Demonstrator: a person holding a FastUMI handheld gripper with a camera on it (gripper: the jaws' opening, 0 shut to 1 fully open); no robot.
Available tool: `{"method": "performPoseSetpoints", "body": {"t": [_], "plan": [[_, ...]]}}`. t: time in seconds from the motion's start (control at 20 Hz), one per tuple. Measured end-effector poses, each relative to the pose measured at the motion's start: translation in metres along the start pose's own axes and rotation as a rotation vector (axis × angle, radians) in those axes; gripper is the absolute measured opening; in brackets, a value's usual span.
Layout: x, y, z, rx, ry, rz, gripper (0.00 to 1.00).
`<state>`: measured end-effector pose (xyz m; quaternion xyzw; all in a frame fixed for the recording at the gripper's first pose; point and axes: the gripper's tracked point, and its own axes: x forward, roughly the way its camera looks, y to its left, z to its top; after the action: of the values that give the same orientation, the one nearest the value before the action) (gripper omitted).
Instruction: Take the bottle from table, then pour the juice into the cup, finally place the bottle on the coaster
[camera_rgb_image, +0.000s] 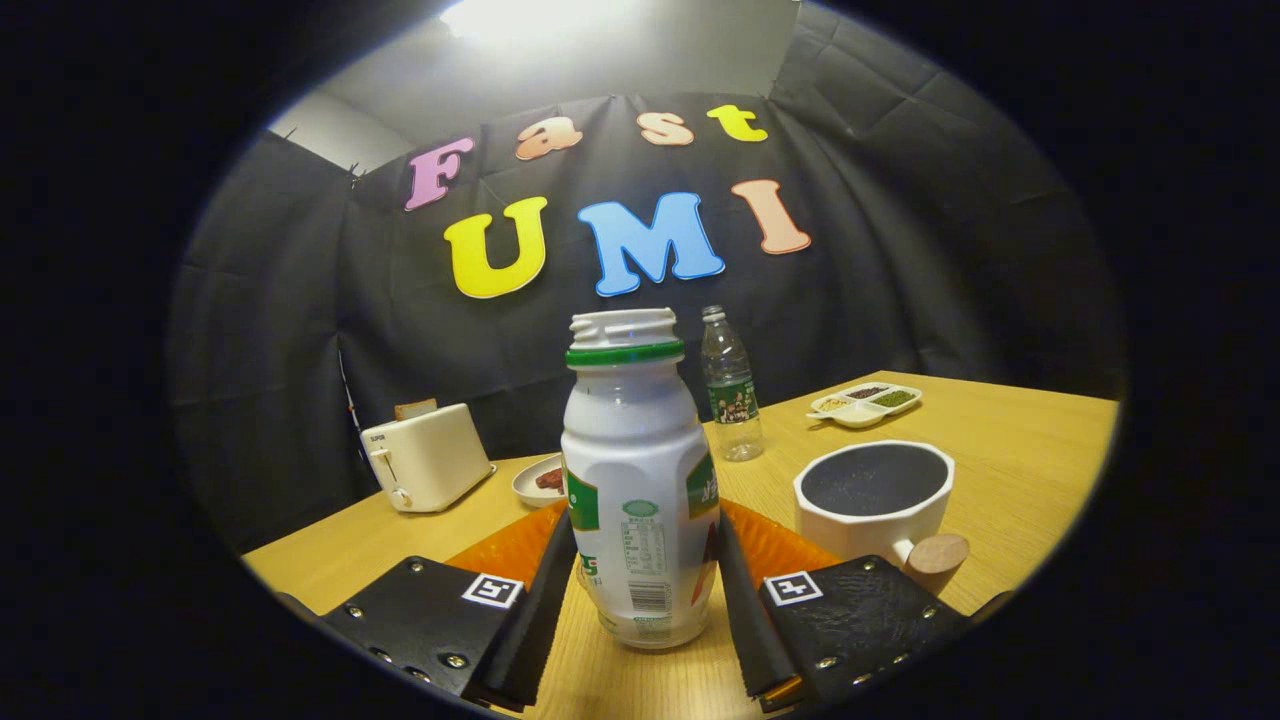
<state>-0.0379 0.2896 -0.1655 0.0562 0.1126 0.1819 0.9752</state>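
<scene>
My gripper (640, 590) clamps both fingers on the uncapped bottle (638, 480), upright on or barely off the table (1000, 470) beside the cup (873, 497); pouring and setting it on the orange coaster (775, 550) remain.

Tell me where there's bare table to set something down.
Bare wood lies between the toaster and the orange coaster, and beyond the cup up to the divided dish. It is crowded around the bottle between the gripper fingers, with coaster and cup close by.
</scene>
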Motion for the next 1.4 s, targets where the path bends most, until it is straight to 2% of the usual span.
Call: {"method": "performPoseSetpoints", "body": {"t": [0.35, 0.65, 0.9, 1.2, 1.4], "plan": [[0.005, 0.004, 0.004, -0.002, -0.003, -0.001, 0.73], [0.026, 0.011, 0.022, 0.043, -0.029, -0.014, 0.73], [0.049, 0.030, 0.035, 0.029, -0.050, -0.010, 0.73], [0.077, 0.053, 0.024, 0.048, -0.032, 0.017, 0.73], [0.096, 0.052, 0.016, 0.022, -0.017, -0.010, 0.73]]}}
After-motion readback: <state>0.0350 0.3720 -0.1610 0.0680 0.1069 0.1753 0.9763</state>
